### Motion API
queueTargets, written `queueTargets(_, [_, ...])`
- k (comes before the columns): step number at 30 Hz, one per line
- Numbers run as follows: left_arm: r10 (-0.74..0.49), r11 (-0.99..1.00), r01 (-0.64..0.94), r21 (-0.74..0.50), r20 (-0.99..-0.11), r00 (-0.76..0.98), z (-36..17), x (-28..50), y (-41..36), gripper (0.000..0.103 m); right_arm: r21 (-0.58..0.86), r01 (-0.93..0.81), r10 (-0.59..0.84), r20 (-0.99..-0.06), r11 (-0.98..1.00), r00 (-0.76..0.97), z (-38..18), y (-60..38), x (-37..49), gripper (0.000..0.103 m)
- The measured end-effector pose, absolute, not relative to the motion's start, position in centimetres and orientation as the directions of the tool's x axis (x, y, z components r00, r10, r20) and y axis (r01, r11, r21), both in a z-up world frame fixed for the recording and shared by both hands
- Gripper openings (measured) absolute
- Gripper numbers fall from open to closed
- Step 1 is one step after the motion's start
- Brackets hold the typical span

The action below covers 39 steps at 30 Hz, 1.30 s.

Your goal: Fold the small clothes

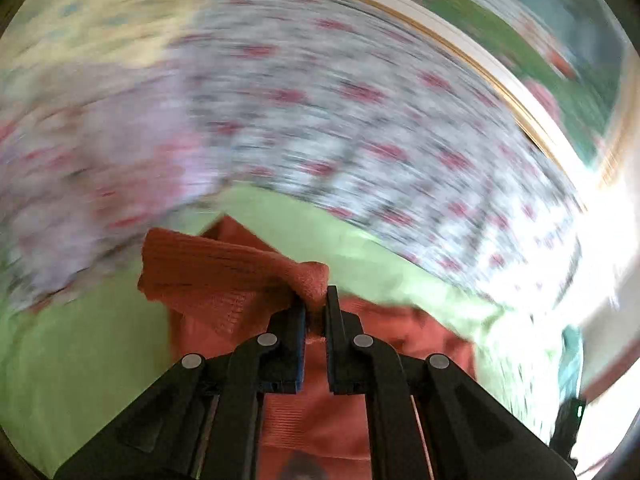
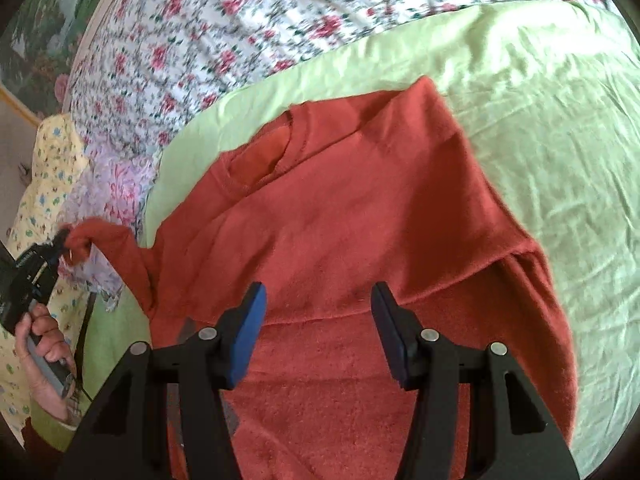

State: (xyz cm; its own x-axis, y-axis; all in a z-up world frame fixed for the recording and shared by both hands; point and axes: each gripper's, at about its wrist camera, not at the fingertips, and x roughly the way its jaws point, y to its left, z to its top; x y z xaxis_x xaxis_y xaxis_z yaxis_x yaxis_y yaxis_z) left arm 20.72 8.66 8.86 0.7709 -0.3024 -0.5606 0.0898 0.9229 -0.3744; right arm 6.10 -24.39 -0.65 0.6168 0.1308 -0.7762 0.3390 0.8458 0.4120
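A small rust-red knit sweater (image 2: 340, 208) lies spread on a light green sheet (image 2: 540, 128), neck toward the upper left. My left gripper (image 1: 316, 300) is shut on the bunched end of a sleeve (image 1: 224, 276), which hangs lifted off the sheet. In the right wrist view that same gripper (image 2: 66, 246) shows at the far left, held by a hand (image 2: 44, 344), pinching the sleeve end (image 2: 100, 236). My right gripper (image 2: 318, 300) hovers open over the sweater's lower body, nothing between its blue pads.
A white quilt with red roses (image 2: 224, 40) covers the bed beyond the green sheet. Yellow and pink printed cloths (image 2: 60, 168) lie piled at the left. A framed flower picture (image 2: 44, 40) hangs past the bed's edge. The left wrist view's background is motion-blurred.
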Motion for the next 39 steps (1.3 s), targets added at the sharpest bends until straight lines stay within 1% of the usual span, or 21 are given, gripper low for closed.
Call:
queueTargets(4, [-0.419, 0.905, 0.264, -0.334, -0.591, 0.689, 7.4, 22.3, -1.2, 0.005, 0.416, 0.386, 0.095, -0.771, 0.824, 0.630, 0.0, -26.6, 4.2, 0.056])
queueTargets(6, [-0.460, 0.888, 0.339, -0.311, -0.621, 0.634, 5.5, 22.6, -6.1, 0.005, 0.420, 0.412, 0.076, -0.769, 0.809, 0.635, 0.3, -28.0, 3.1, 0.056])
queueTargets(9, [-0.467, 0.874, 0.411, -0.257, -0.675, 0.571, 2.0, 23.2, -12.1, 0.005, 0.434, 0.464, 0.045, -0.766, 0.772, 0.642, 0.0, -30.3, 1.2, 0.056])
queueTargets(14, [-0.465, 0.844, 0.486, -0.228, -0.763, 0.449, -3.0, 22.7, -16.3, 0.007, 0.448, 0.515, 0.017, -0.766, 0.731, 0.643, -0.7, -32.3, -0.3, 0.056])
queueTargets(16, [-0.457, 0.835, 0.498, -0.235, -0.799, 0.390, -4.4, 22.9, -17.1, 0.010, 0.450, 0.522, 0.014, -0.768, 0.725, 0.641, -1.0, -32.4, -0.3, 0.056])
queueTargets(17, [-0.461, 0.829, 0.505, -0.240, -0.804, 0.375, -4.7, 22.9, -17.2, 0.016, 0.451, 0.524, 0.016, -0.769, 0.722, 0.639, -1.1, -32.4, -0.2, 0.056])
queueTargets(18, [-0.460, 0.826, 0.510, -0.240, -0.810, 0.363, -4.7, 22.4, -16.9, 0.029, 0.454, 0.526, 0.023, -0.772, 0.720, 0.635, -1.2, -32.3, 0.0, 0.057])
queueTargets(19, [-0.452, 0.829, 0.508, -0.233, -0.814, 0.365, -4.7, 21.7, -16.3, 0.037, 0.458, 0.525, 0.033, -0.775, 0.718, 0.631, -1.4, -32.2, 0.4, 0.058])
queueTargets(20, [-0.446, 0.834, 0.503, -0.227, -0.815, 0.371, -4.6, 21.1, -15.7, 0.051, 0.459, 0.522, 0.039, -0.777, 0.719, 0.629, -1.5, -31.9, 0.8, 0.061])
queueTargets(21, [-0.428, 0.848, 0.486, -0.213, -0.816, 0.389, -4.3, 20.1, -14.4, 0.056, 0.457, 0.519, 0.041, -0.778, 0.722, 0.628, -1.5, -31.6, 1.2, 0.062])
queueTargets(25, [-0.363, 0.895, 0.406, -0.185, -0.830, 0.423, -3.7, 17.9, -9.7, 0.057, 0.451, 0.473, 0.069, -0.775, 0.757, 0.628, -1.5, -30.1, 3.0, 0.064])
queueTargets(29, [-0.212, 0.961, 0.259, -0.093, -0.849, 0.483, -3.5, 17.0, -3.0, 0.057, 0.433, 0.413, 0.099, -0.777, 0.801, 0.622, -1.5, -27.8, 6.0, 0.064])
queueTargets(30, [-0.158, 0.977, 0.202, -0.064, -0.853, 0.497, -3.7, 17.0, -0.7, 0.057, 0.421, 0.402, 0.097, -0.779, 0.813, 0.619, -1.4, -27.3, 6.7, 0.064])
queueTargets(33, [-0.070, 0.994, 0.106, -0.022, -0.874, 0.481, -4.8, 17.7, 3.5, 0.058, 0.354, 0.347, 0.076, -0.787, 0.868, 0.613, -1.0, -25.7, 10.2, 0.064])
queueTargets(36, [-0.034, 0.997, 0.072, -0.001, -0.887, 0.461, -5.9, 18.3, 5.5, 0.058, 0.292, 0.320, 0.057, -0.812, 0.901, 0.581, -1.7, -25.2, 14.5, 0.064])
queueTargets(37, [0.004, 0.998, 0.061, 0.035, -0.891, 0.454, -6.5, 18.6, 5.9, 0.058, 0.274, 0.316, 0.057, -0.830, 0.908, 0.555, -2.5, -25.3, 16.4, 0.064])
queueTargets(39, [0.032, 0.997, 0.045, 0.056, -0.904, 0.426, -7.6, 18.9, 6.2, 0.058, 0.244, 0.322, 0.051, -0.861, 0.915, 0.507, -3.6, -25.4, 18.5, 0.064])
